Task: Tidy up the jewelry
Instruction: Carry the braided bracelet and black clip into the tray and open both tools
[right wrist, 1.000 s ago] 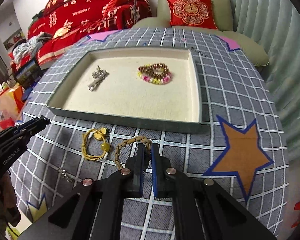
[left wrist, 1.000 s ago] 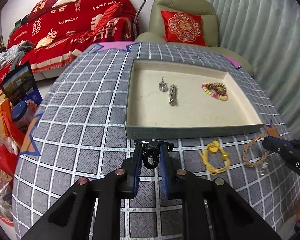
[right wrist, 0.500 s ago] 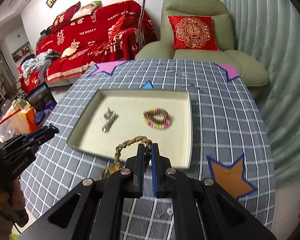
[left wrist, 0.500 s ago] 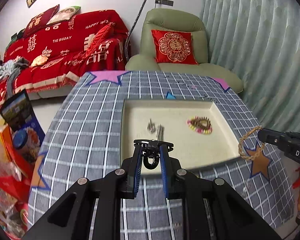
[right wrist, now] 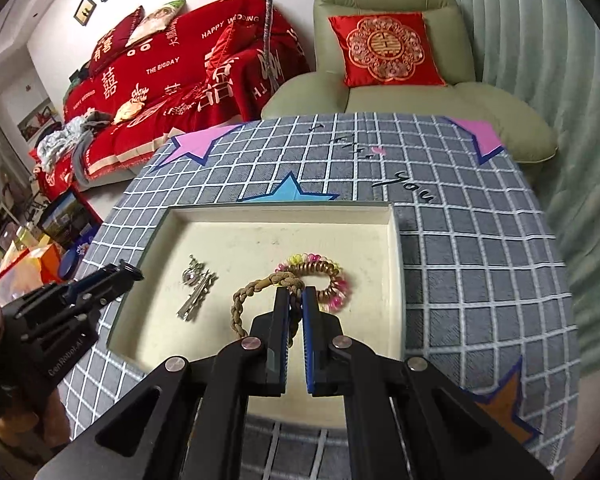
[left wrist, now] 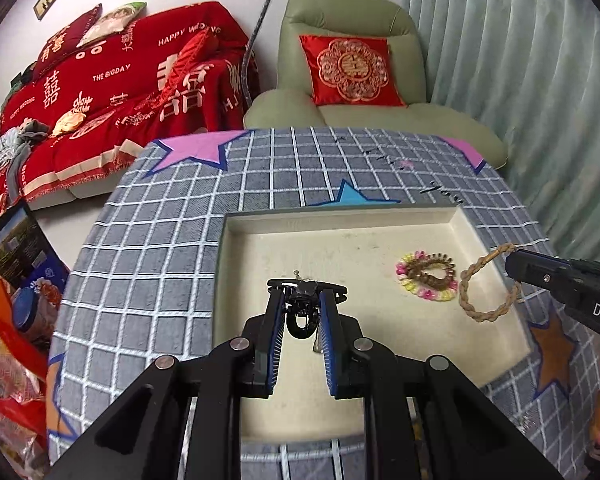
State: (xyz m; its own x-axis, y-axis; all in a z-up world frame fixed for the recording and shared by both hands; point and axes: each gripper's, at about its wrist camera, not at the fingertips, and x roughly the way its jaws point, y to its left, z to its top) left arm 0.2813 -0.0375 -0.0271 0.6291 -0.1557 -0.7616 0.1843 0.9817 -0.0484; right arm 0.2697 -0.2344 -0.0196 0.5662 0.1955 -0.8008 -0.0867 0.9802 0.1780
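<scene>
A second ago both tools were low over the worktop (left wrist: 148,248) in front of the tray (left wrist: 464,220); now both are lifted and carried forward over its cream floor, so two more pieces look ready to be set down inside. The left tool (left wrist: 302,312) is nearly closed, gripping a small black clip (left wrist: 300,300) above the tray's near left part. The right tool (right wrist: 296,300) is fully closed, pinching a braided cord bracelet (right wrist: 244,300) that hangs just above the beaded bracelets (right wrist: 320,276), with silver hair clips (right wrist: 196,292) lying further left.
</scene>
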